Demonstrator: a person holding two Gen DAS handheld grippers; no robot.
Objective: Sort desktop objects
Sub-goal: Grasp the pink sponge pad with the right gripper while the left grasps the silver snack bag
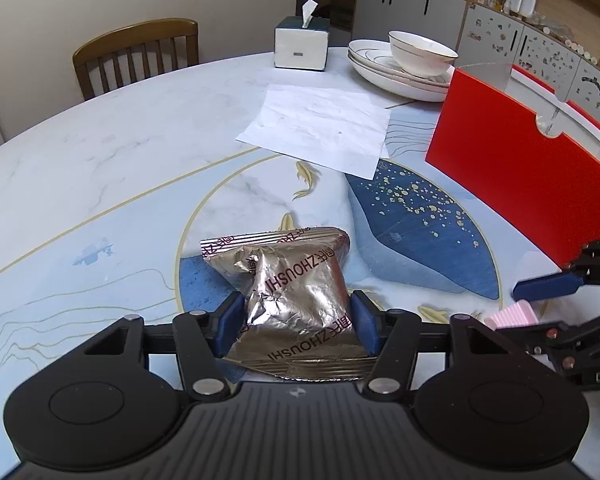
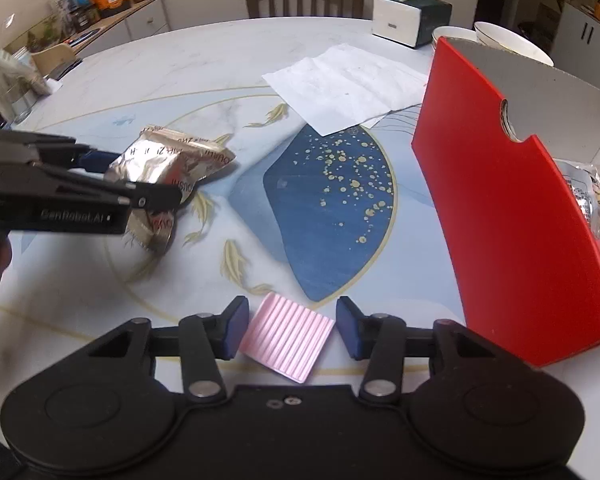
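Your left gripper (image 1: 298,326) is clamped on a snack packet (image 1: 292,292): both blue pads press into the sides of the crinkled silver foil, which bulges between them. The packet is a pillow shape with ribbed, sealed ends and dark red lettering. From the right wrist view it appears partly raised off the desk (image 1: 100,168) near the middle, though whether its lower end touches the surface cannot be told.

Your right gripper (image 2: 290,326) stands wide apart, its blue pads on either side of a pink block (image 2: 288,338) without touching it. The block is a flat, roughly square slab with fine parallel ridges and lies on the desk at a slant to the fingers.

The desk is round, smooth and glossy, marbled white with blue patches, gold lines and gold fish. A red box (image 2: 512,216) of stiff card with a semicircular notch in its rim stands to the right; crinkly wrapped items show inside it. Farther back lie a creased white paper sheet (image 1: 316,124), a tissue box (image 1: 302,44) and a white bowl (image 1: 422,54) on stacked plates (image 1: 380,68).
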